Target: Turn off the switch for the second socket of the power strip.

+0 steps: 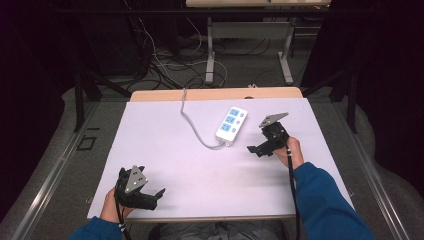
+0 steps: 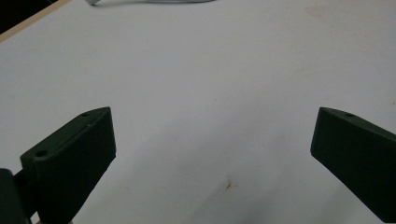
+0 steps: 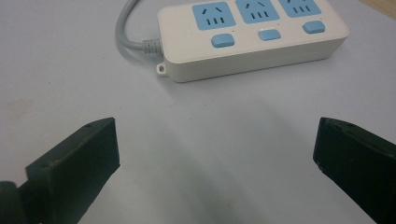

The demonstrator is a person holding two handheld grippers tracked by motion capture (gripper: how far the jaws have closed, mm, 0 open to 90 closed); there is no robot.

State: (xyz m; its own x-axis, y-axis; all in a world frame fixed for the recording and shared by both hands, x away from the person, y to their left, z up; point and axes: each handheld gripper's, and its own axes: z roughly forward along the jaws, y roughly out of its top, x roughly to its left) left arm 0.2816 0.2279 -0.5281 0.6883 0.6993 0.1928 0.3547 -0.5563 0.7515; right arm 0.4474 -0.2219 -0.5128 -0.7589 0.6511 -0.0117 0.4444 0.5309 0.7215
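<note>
Power strip lay far centre on white surface, just beyond right gripper, jaws spread wide, empty. Left gripper near left edge, jaws likewise spread, empty.

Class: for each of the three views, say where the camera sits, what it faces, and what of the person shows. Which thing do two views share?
High view: above the near edge, looking forward and down on the table; forearms, both grippers.
Left gripper view: on the left gripper, facing bare table; open jaws.
Right gripper view: on the right gripper, facing the power strip; open jaws.
Shared: power strip, high and right gripper views.
</note>
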